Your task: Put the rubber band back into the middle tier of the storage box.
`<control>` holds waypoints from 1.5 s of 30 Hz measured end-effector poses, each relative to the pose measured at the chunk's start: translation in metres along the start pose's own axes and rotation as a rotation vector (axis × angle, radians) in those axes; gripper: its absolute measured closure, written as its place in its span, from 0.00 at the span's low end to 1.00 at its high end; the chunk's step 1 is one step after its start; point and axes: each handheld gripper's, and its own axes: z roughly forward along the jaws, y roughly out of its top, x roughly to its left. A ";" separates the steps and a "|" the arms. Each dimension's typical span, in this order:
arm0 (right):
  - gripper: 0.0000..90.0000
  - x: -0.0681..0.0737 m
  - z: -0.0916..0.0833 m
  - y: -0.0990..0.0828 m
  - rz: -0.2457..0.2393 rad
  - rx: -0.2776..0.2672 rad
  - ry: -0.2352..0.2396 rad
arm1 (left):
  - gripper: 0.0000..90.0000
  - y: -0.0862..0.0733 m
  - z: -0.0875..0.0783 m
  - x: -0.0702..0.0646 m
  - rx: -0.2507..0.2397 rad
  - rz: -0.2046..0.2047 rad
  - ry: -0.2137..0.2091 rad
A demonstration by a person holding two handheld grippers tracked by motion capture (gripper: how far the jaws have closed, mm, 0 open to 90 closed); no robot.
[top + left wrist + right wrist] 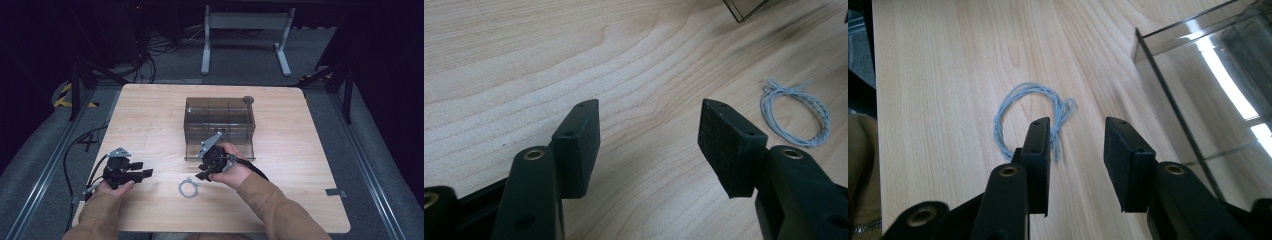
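Observation:
A small loop of pale blue-grey wire [188, 188] lies flat on the wooden table [150, 115], near its front edge. My right gripper [202, 175] hovers just right of the loop, angled down toward it. In the right gripper view its jaws [1078, 127] stand open and empty, with the wire loop [1020, 112] just beyond the left jaw. My left gripper [142, 169] rests low at the front left, pointing right. It is open [649, 112] with bare wood between its pads, and the wire loop [796, 117] lies off to its right.
A smoky transparent box [220, 120] with inner dividers stands mid-table, just behind my right hand; its wall [1198, 75] rises right of the right jaws. A small dark knob [248, 99] sits on its back right corner. Cables and a desk frame lie on the floor beyond the table.

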 end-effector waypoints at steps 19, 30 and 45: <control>0.72 0.015 0.038 0.009 -0.025 0.068 -0.010 | 0.48 0.002 0.002 -0.001 0.002 0.005 -0.009; 0.77 0.019 0.049 0.010 -0.015 0.108 -0.022 | 0.48 0.002 0.002 -0.001 0.003 0.002 -0.011; 0.97 0.026 0.054 0.010 -0.074 0.161 -0.056 | 0.48 0.002 0.002 -0.001 0.004 0.005 -0.011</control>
